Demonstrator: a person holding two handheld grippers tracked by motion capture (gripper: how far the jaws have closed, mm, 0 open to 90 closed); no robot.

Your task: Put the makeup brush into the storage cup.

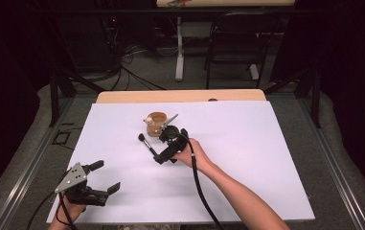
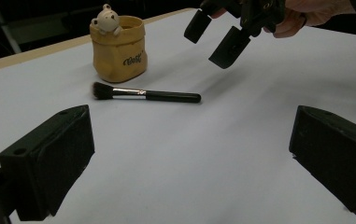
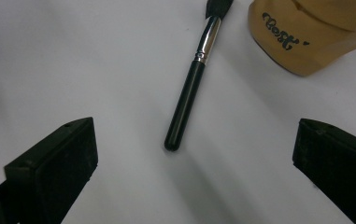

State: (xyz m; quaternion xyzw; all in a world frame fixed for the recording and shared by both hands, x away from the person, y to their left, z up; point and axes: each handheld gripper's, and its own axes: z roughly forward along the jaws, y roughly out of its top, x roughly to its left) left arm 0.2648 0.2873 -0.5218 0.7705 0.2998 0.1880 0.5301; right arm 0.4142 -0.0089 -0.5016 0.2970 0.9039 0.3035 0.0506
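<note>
A table (image 1: pixel 122 97) with a wooden far edge carries a white sheet (image 1: pixel 247 163) over nearly all its top. On the sheet, left of centre toward the far side, stands a tan pot (image 1: pixel 155 122); a brush (image 1: pixel 147 144) lies just nearer.

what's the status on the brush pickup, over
Right gripper open above makeup brush. Left gripper open, idle. Brush flat beside yellow cup. Nothing in the way.

Brush (image 3: pixel 187 100): glossy black handle, shiny metal ferrule, soft dark bristles. Pot (image 2: pixel 118 48): tan, matt, wrinkled like paper bag. Table cover (image 1: pixel 247 158): smooth matt white sheet.
</note>
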